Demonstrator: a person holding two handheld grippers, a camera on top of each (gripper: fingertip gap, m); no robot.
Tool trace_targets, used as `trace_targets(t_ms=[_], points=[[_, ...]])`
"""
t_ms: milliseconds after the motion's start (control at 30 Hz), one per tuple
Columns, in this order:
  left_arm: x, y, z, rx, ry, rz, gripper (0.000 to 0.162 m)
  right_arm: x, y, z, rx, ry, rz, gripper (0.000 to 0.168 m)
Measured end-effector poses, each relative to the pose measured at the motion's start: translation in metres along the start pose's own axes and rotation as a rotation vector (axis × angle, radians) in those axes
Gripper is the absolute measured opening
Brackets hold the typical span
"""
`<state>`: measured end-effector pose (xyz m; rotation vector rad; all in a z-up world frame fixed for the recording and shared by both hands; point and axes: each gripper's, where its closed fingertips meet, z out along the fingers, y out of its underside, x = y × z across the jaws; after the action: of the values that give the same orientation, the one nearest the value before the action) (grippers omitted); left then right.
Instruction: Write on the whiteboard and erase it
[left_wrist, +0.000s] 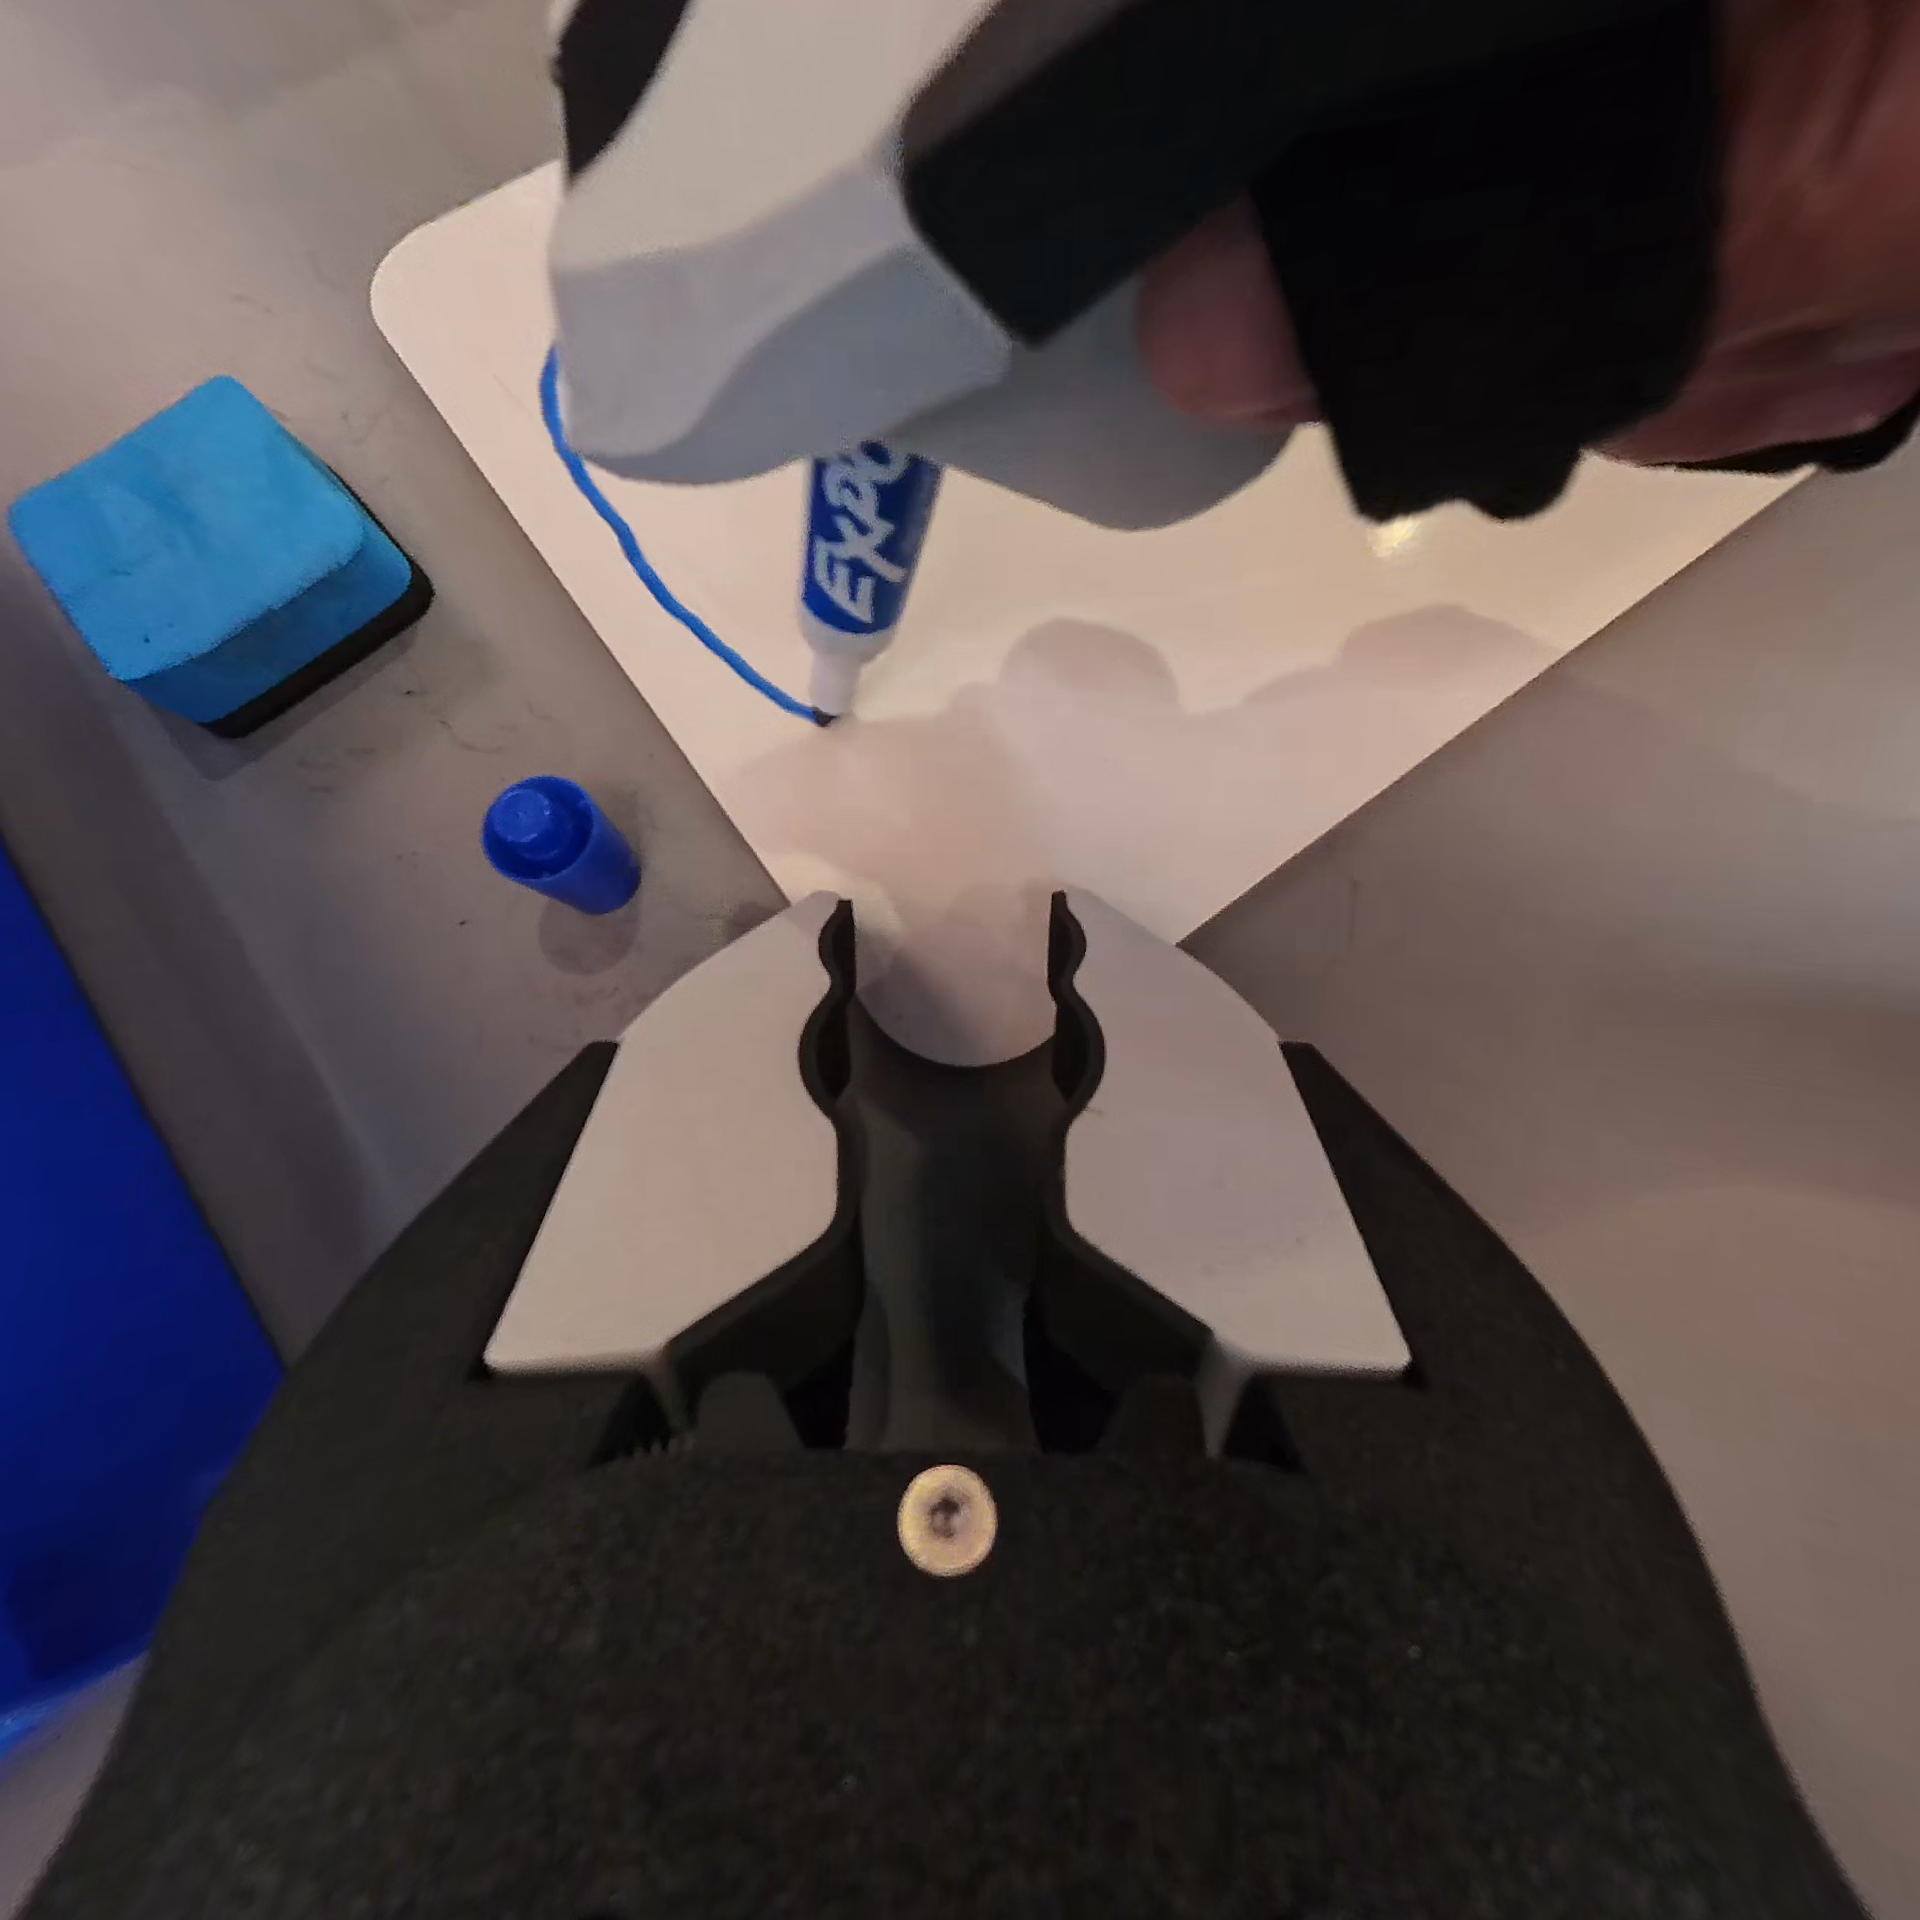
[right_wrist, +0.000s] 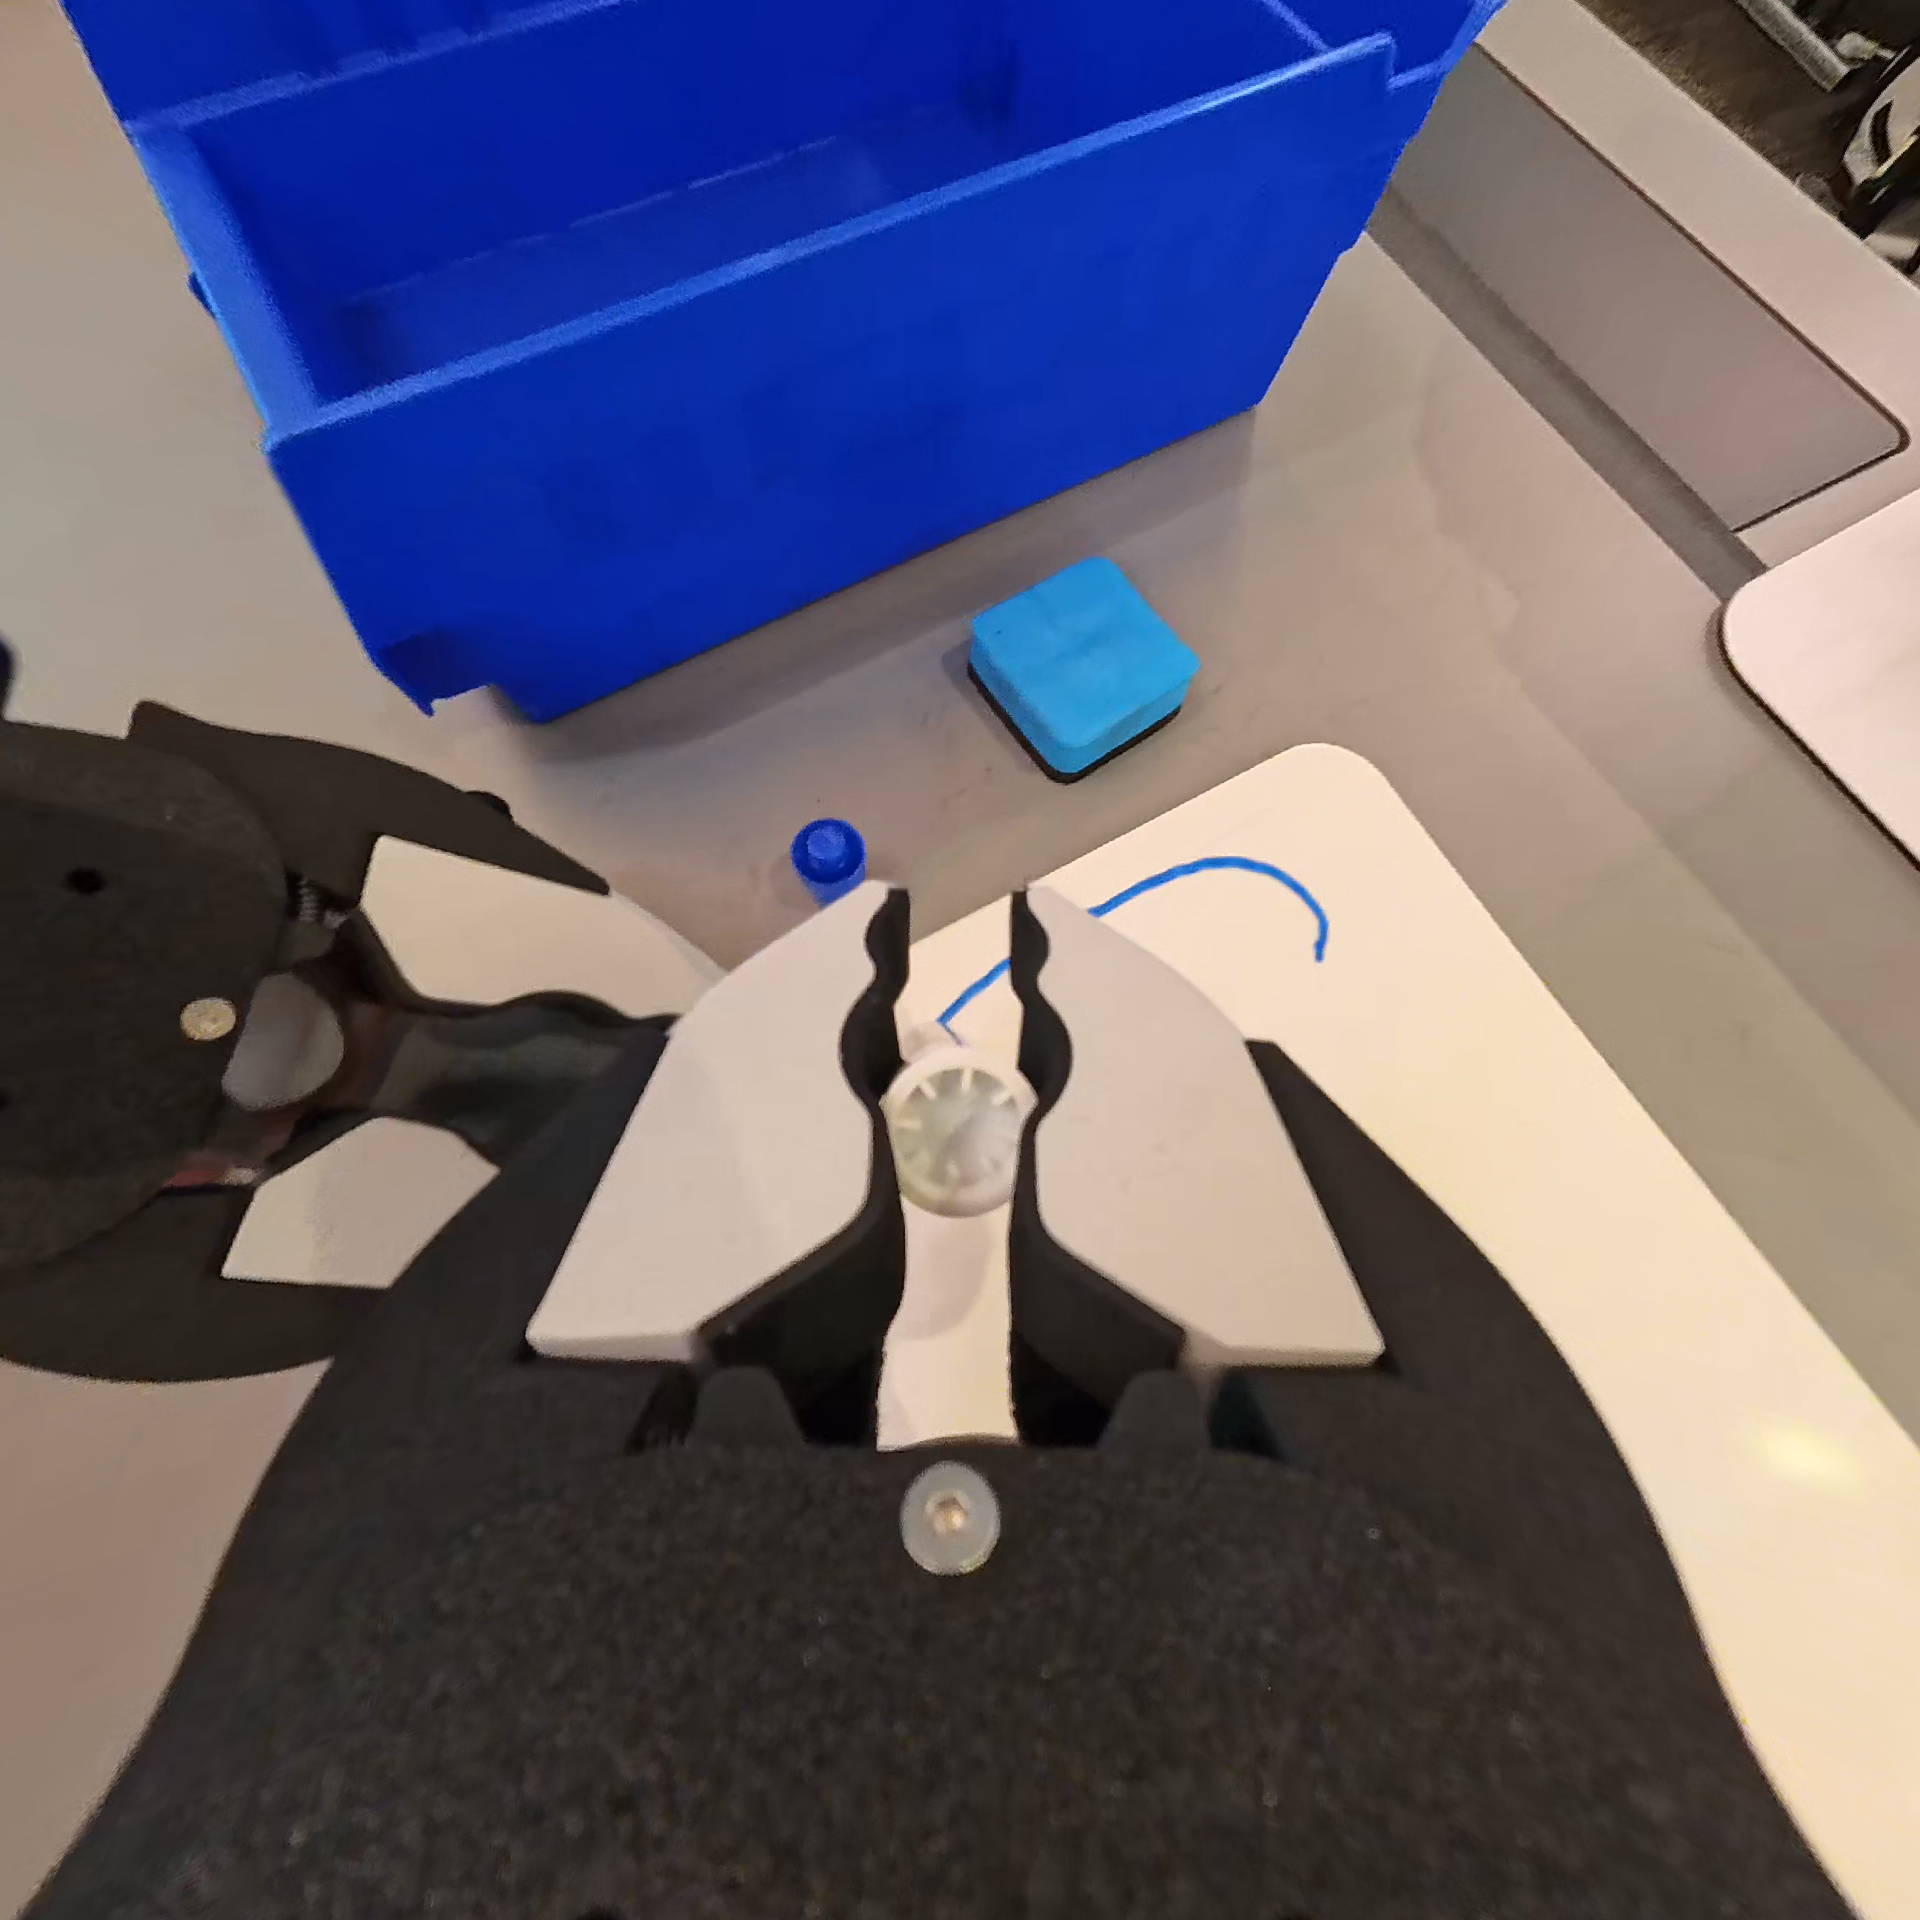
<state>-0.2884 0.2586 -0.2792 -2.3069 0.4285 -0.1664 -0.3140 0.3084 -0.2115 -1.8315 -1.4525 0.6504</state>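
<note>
While clamped, marker (right_wrist: 954, 1132) inside right gripper (right_wrist: 961, 914)

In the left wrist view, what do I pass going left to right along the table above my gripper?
blue bin → eraser → marker cap → marker on the whiteboard, held in the right gripper.

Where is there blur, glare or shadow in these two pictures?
Left wrist view: the right gripper and hand are motion-blurred; soft shadows and a glare spot lie on the whiteboard. Right wrist view: mostly sharp; the marker end is slightly soft.
</note>
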Motion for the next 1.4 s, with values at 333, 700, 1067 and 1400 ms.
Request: trace_targets(t_ms=[333, 700, 1067, 1400], points=[[0.0, 0.0, 0.0, 0.001, -0.004, 0.0, 0.036, -0.003, 0.019, -0.023, -0.002, 0.006, 0.014, 0.019], [0.0, 0.0, 0.0, 0.001, -0.004, 0.001, 0.036, 0.02, 0.036, -0.042, -0.004, 0.045, 0.026, 0.018], [0.0, 0.0, 0.0, 0.002, -0.004, 0.003, 0.036, 0.061, 0.036, -0.041, -0.005, 0.08, 0.04, 0.018], [0.001, 0.0, 0.0, 0.002, 0.0, 0.006, 0.036, 0.097, 0.025, -0.026, 0.021, 0.095, 0.054, 0.018]])
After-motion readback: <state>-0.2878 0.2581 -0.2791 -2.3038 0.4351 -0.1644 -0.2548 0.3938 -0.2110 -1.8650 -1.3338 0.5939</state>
